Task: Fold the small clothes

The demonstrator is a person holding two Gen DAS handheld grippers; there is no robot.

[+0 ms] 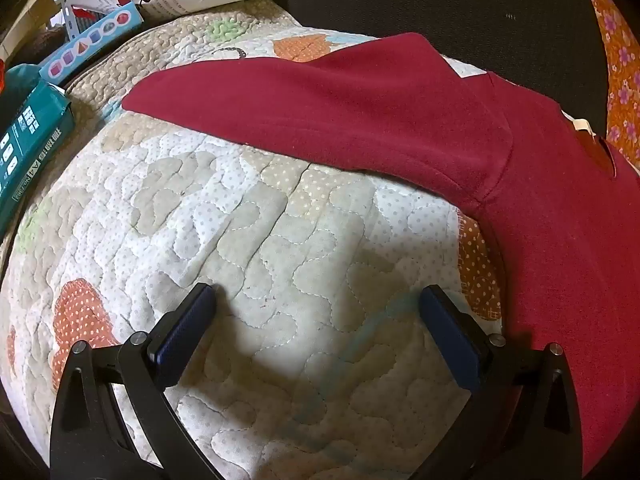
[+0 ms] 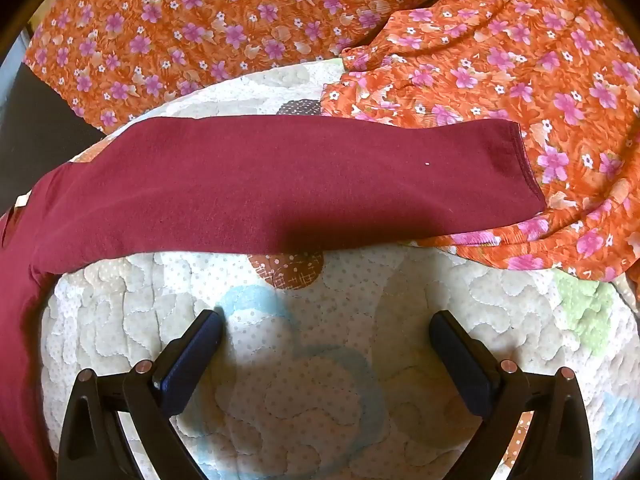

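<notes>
We hold the left tool [image 1: 318, 330] and right tool [image 2: 326, 354] with jaws apart and empty over the quilt [image 1: 280, 240], below the maroon shirt [image 1: 360, 120] whose sleeves [image 2: 280, 180] spread flat across each frame's middle, seemingly ready for folding inward.

I see a maroon long-sleeve shirt [image 1: 560, 240] lying flat on the quilt. In the left view one sleeve [image 1: 312, 108] stretches straight out leftward; in the right view the other sleeve [image 2: 280, 180] runs right, its cuff overlapping orange floral fabric. Unfolded.
</notes>
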